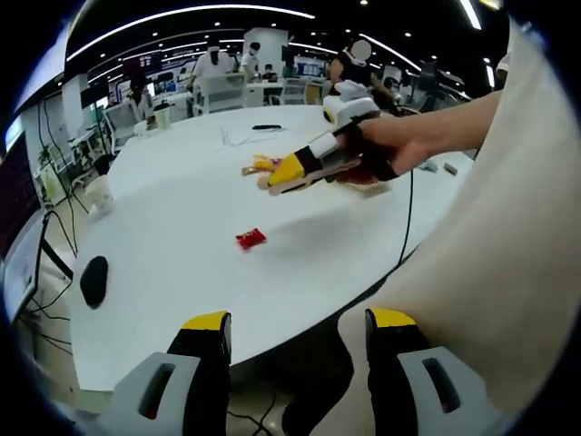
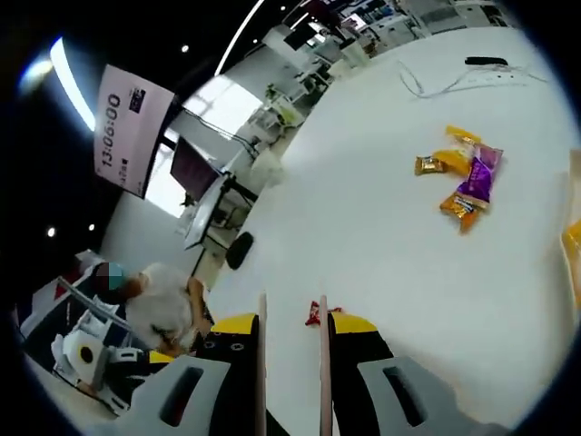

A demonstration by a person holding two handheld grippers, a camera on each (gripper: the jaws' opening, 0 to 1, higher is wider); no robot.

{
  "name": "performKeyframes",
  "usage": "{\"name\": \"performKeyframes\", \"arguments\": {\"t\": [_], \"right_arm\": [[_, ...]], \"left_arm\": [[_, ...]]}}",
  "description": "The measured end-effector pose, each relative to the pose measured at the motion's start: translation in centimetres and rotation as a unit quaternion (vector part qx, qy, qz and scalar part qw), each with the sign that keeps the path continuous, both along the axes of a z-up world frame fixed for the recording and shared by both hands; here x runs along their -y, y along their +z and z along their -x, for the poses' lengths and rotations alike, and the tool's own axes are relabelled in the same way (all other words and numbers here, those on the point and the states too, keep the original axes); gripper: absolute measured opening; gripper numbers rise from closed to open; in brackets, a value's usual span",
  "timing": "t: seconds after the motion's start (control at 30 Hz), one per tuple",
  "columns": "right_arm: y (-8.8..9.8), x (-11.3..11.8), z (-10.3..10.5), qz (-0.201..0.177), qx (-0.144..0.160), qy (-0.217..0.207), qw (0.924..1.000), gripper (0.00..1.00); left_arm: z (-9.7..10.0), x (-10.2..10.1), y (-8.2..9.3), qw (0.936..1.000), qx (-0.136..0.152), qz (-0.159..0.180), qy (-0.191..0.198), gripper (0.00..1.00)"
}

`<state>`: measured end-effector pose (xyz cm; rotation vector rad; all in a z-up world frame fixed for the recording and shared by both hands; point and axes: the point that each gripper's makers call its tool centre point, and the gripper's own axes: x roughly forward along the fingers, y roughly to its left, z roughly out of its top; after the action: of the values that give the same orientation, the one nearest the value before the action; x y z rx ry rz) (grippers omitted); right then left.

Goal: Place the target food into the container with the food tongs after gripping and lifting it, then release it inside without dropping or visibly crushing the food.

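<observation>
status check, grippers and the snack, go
Left gripper open, off the table edge. Right gripper shut on food tongs, tips near the red wrapped snack, not gripped yet. More wrapped snacks farther along the white table; path clear.

There is one big white counter (image 2: 381, 236). One small red snack (image 1: 251, 239) lies on it alone, near the middle of the left gripper view. In the right gripper view, a little pile of snacks sits at about two o'clock: one purple snack (image 2: 479, 174) and about three orange snacks (image 2: 430, 164), though it is hard to count them. There is one black round thing (image 1: 93, 281) at about eight o'clock in the left gripper view. There are two tools: the left tool (image 1: 298, 331) and the right tool (image 2: 290, 329).
</observation>
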<state>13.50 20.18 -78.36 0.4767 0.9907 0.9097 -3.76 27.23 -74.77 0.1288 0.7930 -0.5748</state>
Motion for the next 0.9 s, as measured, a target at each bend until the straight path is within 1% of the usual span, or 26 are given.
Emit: {"name": "performKeyframes", "arguments": {"t": [0.33, 0.6, 0.73, 0.77, 0.9], "right_arm": [[-1.5, -1.1, 0.6, 0.013, -0.015, -0.003, 0.9998, 0.29], [-3.0, -2.6, 1.8, 0.034, -0.033, 0.0, 0.9989, 0.29], [-3.9, -3.0, 2.0, 0.051, -0.042, -0.016, 0.9977, 0.29], [-4.0, -3.0, 1.9, 0.061, -0.035, -0.017, 0.9974, 0.29], [-4.3, -3.2, 1.9, 0.076, -0.032, -0.023, 0.9963, 0.29]], "left_arm": [[-0.4, -1.2, -0.3, 1.0, -0.003, 0.001, -0.009, 0.59], [-1.4, -2.6, -0.3, 0.9993, -0.002, 0.0, -0.039, 0.59], [-2.1, -3.4, -0.1, 0.9984, 0.002, -0.002, -0.056, 0.59], [-2.3, -3.7, -0.2, 0.9982, 0.002, -0.003, -0.06, 0.6], [-2.4, -4.6, -0.3, 0.9974, 0.002, -0.002, -0.072, 0.59]]}}
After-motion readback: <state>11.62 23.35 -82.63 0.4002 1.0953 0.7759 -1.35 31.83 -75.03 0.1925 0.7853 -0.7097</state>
